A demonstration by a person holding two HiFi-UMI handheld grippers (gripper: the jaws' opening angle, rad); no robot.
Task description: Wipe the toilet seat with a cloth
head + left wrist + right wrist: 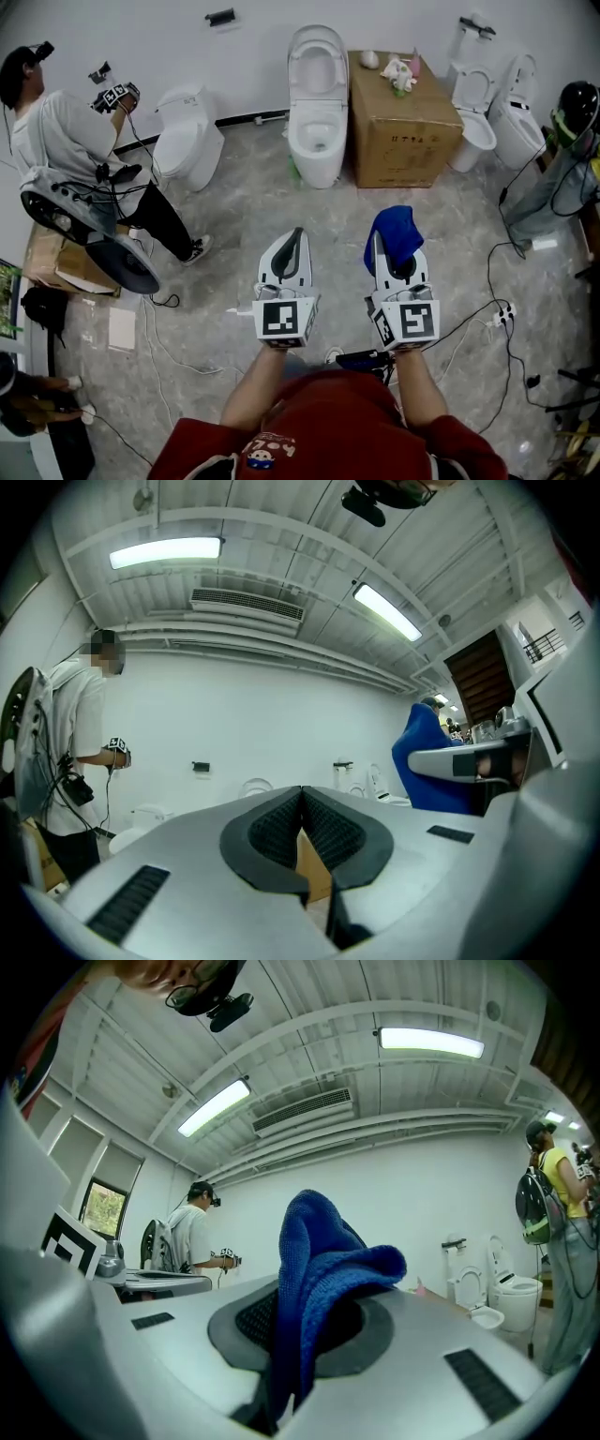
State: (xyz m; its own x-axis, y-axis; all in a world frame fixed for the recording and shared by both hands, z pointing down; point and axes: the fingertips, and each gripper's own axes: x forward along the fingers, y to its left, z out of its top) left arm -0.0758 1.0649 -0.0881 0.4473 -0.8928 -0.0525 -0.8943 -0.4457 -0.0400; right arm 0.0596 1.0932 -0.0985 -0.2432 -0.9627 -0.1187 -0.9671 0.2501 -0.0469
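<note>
Left hand-held gripper [298, 232]: clenched, jaws together with nothing between them.
Right hand-held gripper [392, 251]: grasping the blue cloth [395, 232], which bunched up over its jaw tips.
Toilet [317, 112]: stood far centre against the wall, lid raised, well apart from both grippers.
Cardboard box [405, 131]: stood just right of the toilet.

right gripper [302, 1335] pads mostly buried under the blue cloth [319, 1269], cardboard box [403, 131] print way too tiny to read, person [562, 159] chopped by right edge
</note>
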